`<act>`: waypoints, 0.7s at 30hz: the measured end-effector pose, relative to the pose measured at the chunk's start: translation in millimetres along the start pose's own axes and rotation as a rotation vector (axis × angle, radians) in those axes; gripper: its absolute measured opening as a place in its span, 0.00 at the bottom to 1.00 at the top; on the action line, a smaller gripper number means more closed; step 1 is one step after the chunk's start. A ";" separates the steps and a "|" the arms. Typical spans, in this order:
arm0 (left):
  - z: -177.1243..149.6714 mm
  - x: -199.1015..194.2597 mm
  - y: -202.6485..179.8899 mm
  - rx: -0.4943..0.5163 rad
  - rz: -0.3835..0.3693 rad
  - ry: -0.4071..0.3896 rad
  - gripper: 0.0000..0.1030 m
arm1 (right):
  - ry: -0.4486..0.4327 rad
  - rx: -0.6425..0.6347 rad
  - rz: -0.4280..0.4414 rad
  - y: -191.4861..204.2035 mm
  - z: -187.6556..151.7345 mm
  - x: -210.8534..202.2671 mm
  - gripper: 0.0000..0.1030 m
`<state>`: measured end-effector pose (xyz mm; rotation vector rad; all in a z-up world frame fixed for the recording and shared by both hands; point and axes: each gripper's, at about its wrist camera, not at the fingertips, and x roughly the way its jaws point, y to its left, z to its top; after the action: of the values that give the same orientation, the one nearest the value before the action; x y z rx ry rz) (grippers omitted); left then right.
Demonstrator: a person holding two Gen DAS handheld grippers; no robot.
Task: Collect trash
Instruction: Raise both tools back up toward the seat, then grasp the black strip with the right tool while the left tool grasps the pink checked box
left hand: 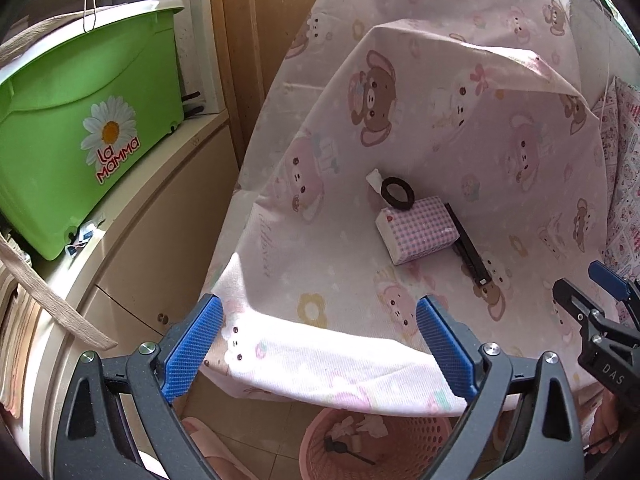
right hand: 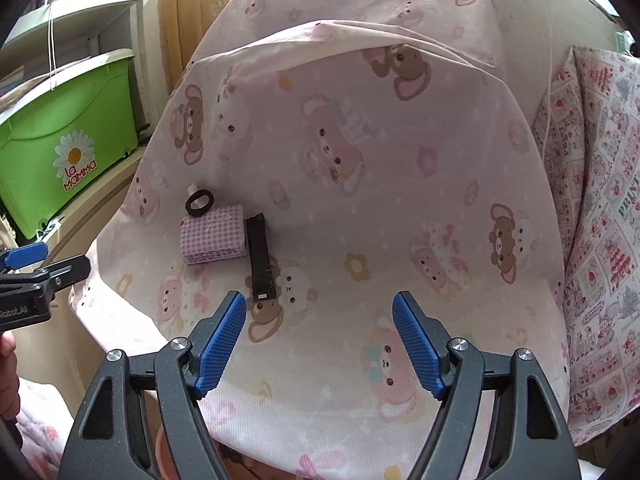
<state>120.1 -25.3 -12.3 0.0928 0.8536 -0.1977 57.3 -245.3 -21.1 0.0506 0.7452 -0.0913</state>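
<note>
A pink checked tissue pack [left hand: 418, 229] [right hand: 213, 235] lies on a table under a pink bear-print cloth [left hand: 460, 160] [right hand: 360, 200]. A black ring [left hand: 397, 193] [right hand: 199, 203] leans at its far end, by a small white scrap [left hand: 374, 179] [right hand: 192, 189]. A black flat stick [left hand: 470, 246] [right hand: 260, 258] lies along the pack's right side. A pink mesh trash basket [left hand: 416, 444] with scraps inside stands on the floor below the table edge. My left gripper [left hand: 320, 350] is open and empty at the table's near edge. My right gripper [right hand: 318, 346] is open and empty over the cloth.
A green "La Mamma" bin [left hand: 76, 120] [right hand: 60, 136] sits on a beige cabinet [left hand: 160, 200] to the left. A patterned pillow [right hand: 600, 220] [left hand: 620, 184] lies at the right. A wooden door [left hand: 248, 40] stands behind. The right gripper shows at the right edge of the left wrist view [left hand: 600, 312].
</note>
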 end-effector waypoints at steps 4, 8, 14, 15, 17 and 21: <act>4.9 8.7 3.4 -0.010 -0.008 0.033 0.93 | 0.043 -0.058 0.055 10.5 14.3 17.0 0.75; 20.1 3.4 6.8 -0.003 -0.021 0.017 0.93 | 0.114 -0.099 0.129 18.8 28.0 39.9 0.75; 22.3 8.0 11.5 0.016 0.023 -0.048 0.94 | 0.152 -0.175 0.150 31.5 25.9 65.8 0.75; 18.8 12.4 13.6 0.007 0.040 -0.042 0.94 | 0.156 -0.167 0.157 33.3 25.7 71.4 0.73; 12.3 19.5 17.9 -0.027 0.039 -0.003 0.93 | 0.167 -0.154 0.148 37.2 25.8 82.7 0.66; 9.1 13.9 22.4 -0.089 -0.057 0.001 0.93 | 0.183 -0.154 0.115 45.9 25.8 104.0 0.53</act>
<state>140.4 -6.8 -16.7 -0.0150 0.8658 -0.2129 155.4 -208.5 -72.1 -0.0452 0.9288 0.0814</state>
